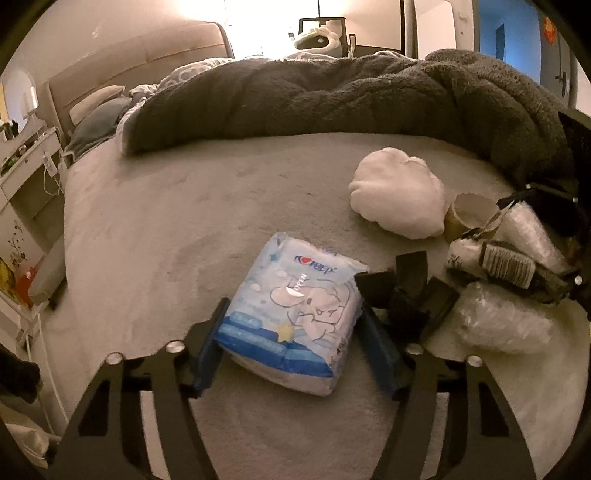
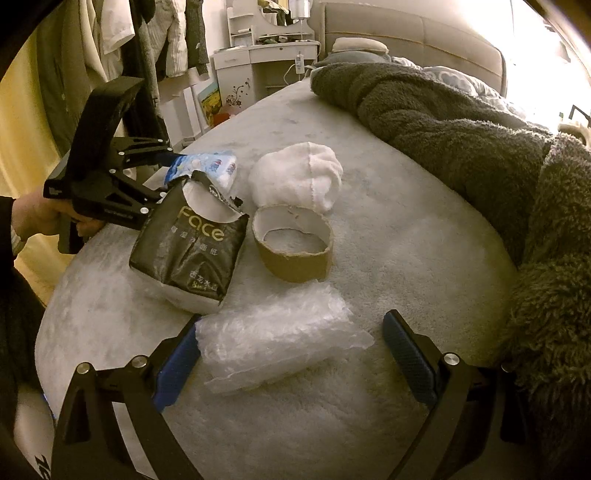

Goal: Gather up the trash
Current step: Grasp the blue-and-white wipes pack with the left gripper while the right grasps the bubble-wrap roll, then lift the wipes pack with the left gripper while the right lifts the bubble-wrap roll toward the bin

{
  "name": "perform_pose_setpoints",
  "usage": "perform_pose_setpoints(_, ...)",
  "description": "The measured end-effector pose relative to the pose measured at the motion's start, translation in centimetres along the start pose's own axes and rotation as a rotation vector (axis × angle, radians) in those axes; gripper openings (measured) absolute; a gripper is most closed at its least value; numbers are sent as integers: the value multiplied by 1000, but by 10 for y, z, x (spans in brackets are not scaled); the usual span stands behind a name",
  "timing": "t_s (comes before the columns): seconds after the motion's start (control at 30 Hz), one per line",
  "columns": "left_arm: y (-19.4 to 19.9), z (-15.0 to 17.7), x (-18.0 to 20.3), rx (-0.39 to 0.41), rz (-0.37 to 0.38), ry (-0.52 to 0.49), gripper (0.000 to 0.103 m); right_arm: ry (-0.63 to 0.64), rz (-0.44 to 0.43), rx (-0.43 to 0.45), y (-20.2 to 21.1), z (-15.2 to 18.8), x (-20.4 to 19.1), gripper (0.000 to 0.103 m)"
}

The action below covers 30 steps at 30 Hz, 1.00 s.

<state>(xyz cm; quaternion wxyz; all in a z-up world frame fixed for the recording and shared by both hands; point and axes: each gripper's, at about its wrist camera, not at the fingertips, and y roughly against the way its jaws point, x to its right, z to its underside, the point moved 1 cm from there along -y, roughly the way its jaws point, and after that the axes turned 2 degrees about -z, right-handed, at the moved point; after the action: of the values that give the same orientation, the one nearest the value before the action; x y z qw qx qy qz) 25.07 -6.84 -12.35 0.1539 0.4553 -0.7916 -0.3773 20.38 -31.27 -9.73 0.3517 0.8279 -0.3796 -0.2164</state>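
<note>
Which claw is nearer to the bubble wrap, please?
Right. The right claw is open around the bubble wrap; the left claw straddles the blue wipes pack, further off.

Both wrist views look closely down along their tongs, sharing the bed [image 1: 147, 229].

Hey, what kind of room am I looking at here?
Most likely a bedroom. The trash lies on a wide bed with a pale plush cover, a rumpled grey fleece blanket and a beige padded headboard; clothes hang on a rack beside a white dressing table.
</note>
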Motion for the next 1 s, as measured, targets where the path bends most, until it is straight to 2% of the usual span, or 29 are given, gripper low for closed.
perform_pose_setpoints(0.13,4,-1,-5,2,1,43,63,-4,2,4,2,-1,1,91)
perform_pose_setpoints(0.27,10,-2,-11,-2,-23,66,62,-10,12,3,2,-2,5,75)
perform_pose_setpoints(0.4,20,-1,-17,10,-43,99,61,-11,4,-7,1,-4,4,67)
perform_pose_setpoints(0.57,34,-6,-20,38,-80,135,59,-20,29,5,8,-11,3,65)
perform_pose_setpoints(0.77,49,-13,-18,56,-120,165,59,-40,65,67,29,-28,-1,65)
perform_pose_setpoints(1.0,67,-20,-13,56,-130,226,59,-153,83,150,49,-41,5,65)
